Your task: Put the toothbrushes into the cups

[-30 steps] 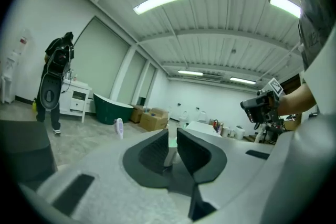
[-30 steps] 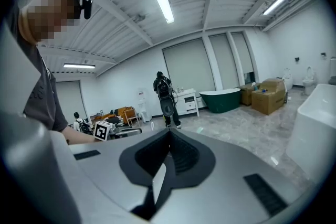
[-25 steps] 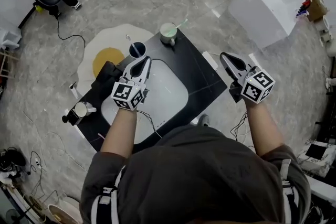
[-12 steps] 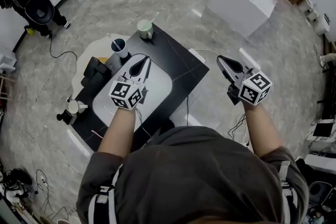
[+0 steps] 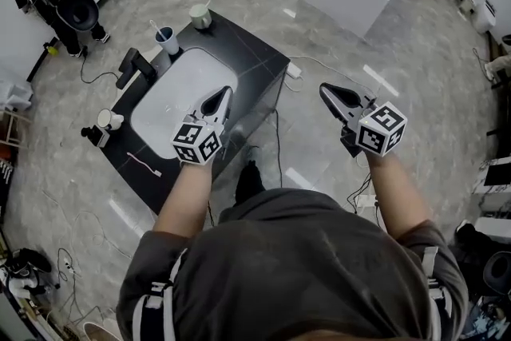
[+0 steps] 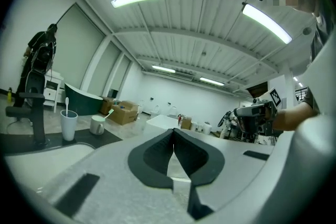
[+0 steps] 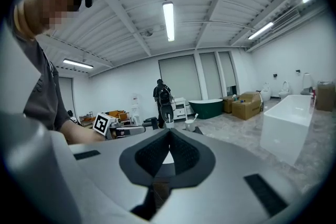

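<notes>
The left hand-held gripper (image 5: 224,92) and right hand-held gripper (image 5: 324,89) were closed, empty. Toothbrushes (image 5: 154,25) stood in the blue cup (image 5: 166,37) and white cup (image 5: 200,16) at the table's (image 5: 251,60) far corner, beyond sink (image 5: 172,88) and faucet (image 5: 132,65)

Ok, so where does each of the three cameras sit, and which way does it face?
Head view: on the person's head, facing steeply down at the black sink counter; torso, left gripper and right gripper show.
Left gripper view: on that gripper, level along its shut jaws; right gripper shows.
Right gripper view: on that gripper, along its shut jaws; left gripper shows.
Shared: all three show the blue cup and pale green mug holding toothbrushes.
</notes>
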### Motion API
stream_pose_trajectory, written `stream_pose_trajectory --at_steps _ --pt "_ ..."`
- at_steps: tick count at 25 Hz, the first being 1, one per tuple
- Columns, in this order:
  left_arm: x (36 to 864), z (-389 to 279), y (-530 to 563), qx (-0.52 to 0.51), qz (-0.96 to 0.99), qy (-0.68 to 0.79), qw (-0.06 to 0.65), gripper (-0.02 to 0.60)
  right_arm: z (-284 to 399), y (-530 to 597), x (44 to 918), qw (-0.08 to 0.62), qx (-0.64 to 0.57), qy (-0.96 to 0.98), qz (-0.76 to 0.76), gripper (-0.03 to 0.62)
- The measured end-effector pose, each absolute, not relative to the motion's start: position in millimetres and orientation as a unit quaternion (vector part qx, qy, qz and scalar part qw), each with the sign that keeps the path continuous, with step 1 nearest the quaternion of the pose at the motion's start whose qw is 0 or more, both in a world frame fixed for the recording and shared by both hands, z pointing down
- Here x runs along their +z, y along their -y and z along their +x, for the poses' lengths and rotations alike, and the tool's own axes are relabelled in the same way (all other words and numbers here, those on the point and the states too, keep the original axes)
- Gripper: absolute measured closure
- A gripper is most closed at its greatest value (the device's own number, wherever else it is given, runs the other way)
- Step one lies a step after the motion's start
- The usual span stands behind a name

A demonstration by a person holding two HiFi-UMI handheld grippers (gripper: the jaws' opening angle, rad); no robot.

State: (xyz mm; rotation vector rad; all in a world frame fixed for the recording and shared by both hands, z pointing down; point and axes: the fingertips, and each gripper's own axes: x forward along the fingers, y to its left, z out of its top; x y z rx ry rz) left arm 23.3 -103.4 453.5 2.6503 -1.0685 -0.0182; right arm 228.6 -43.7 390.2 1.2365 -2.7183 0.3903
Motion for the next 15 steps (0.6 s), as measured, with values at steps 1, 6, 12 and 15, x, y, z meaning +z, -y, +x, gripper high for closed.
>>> stream_pose_trajectory --at_steps 1,6,12,15 --pt "453 23 90 0.000 0.919 0.369 0.142 0.575 229 32 388 0.064 0.131 0.901 0.408 0.602" --pt "449 -1 48 0.024 0.913 0.382 0.140 0.575 213 -5 378 0.056 0.130 0.909 0.392 0.602" --pt "454 -63 28 0.032 0.901 0.409 0.140 0.575 160 -4 380 0.058 0.130 0.920 0.364 0.602" --pt "461 -108 27 0.050 0.902 0.409 0.130 0.575 114 10 383 0.061 0.135 0.927 0.345 0.602"
